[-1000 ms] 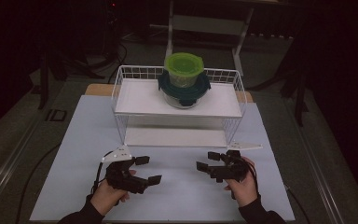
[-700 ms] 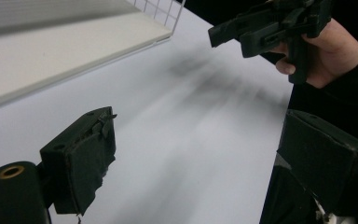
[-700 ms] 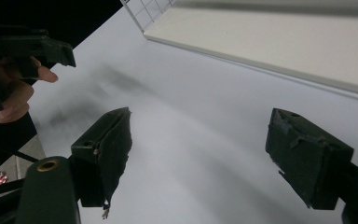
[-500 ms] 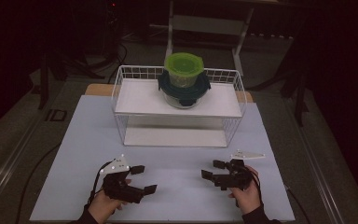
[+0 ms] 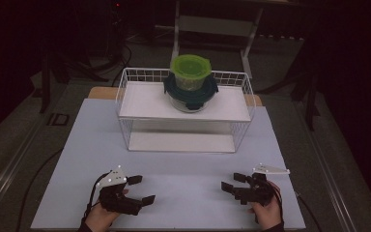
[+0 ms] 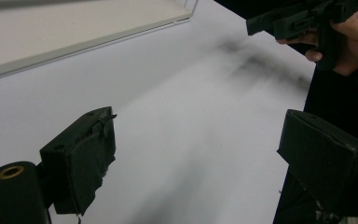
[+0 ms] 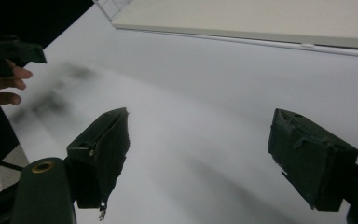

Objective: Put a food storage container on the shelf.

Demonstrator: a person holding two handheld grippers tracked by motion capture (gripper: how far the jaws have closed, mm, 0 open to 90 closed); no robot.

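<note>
- left gripper (image 5: 141, 189), lower left of the high view: held in a hand (image 5: 99, 218) low over the white table top (image 5: 183, 169), pointing toward the frame's middle. its jaws stand wide apart with nothing between them; the left gripper view shows bare table between its two black pads (image 6: 86, 158).
- wire rack (image 5: 125, 113), upper middle of the high view: a white two-level shelf, well apart from both grippers.
- stacked containers, on the rack's upper shelf, just right of its middle: a clear container with a bright green lid (image 5: 191, 67) sits on top of a wider one with a dark teal lid (image 5: 171, 89).
- right gripper (image 5: 231, 182), lower right of the high view: held in the other hand (image 5: 269, 215), pointing left toward the frame's middle, near the table surface. its jaws are spread wide and hold nothing; the right gripper view shows plain white table between them, with the rack's lower shelf edge (image 7: 242, 35) across the top.
</note>
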